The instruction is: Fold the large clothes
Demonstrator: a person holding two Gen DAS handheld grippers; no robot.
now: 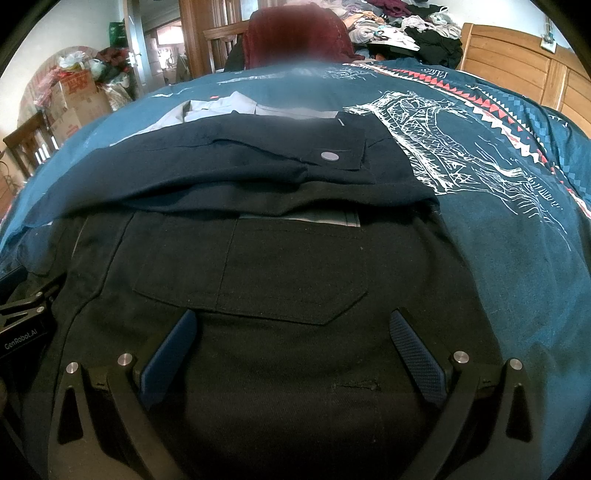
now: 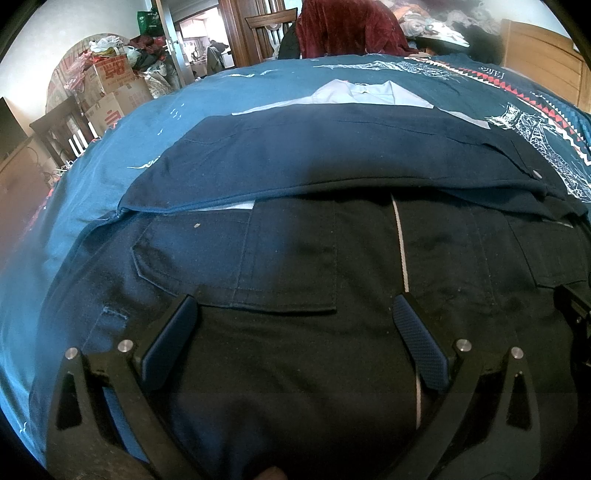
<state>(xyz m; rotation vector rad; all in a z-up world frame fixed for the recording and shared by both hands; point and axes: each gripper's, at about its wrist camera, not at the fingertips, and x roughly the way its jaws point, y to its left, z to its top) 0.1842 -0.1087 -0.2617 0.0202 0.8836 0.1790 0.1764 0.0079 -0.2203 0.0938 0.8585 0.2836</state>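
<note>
Both grippers are low over the garment, pointing fwd across the bed. Left gripper [image 1: 291, 332] has its fingers [image 1: 170, 354] spread wide, nothing between them, hovering just above a pocket flap [image 1: 251, 295]. Right gripper [image 2: 293, 321] is the same deal: fingers [image 2: 419, 343] apart and released, w/ dark cloth under them but not pinched. In the left wrist view a bit of the other gripper's black body shows at the far left edge.

The task thing is a dark navy jacket [image 1: 258, 229] lying flat on the bed, upper part folded down over the lower part so a thick fold edge runs across the middle of both views. Counts: 1 jacket, 2 flap pockets visible in the right wrist view, 1 round metal snap [image 1: 330, 155], 1 pale lining/collar area [image 2: 354, 92] poking out at the far end, 1 thin whitish strip [image 2: 400, 243] running down the front.

Surface is a bed w/ a teal bedspread [image 1: 517, 240], white sketchy tower print plus a red/white triangle border. Room is cluttered: wooden headboard [image 1: 517, 55], pile of clothes [image 1: 406, 22] behind, a dark red garment [image 2: 343, 26] draped near a chair, cardboard boxes [image 2: 114, 96] stacked by an open doorway.
</note>
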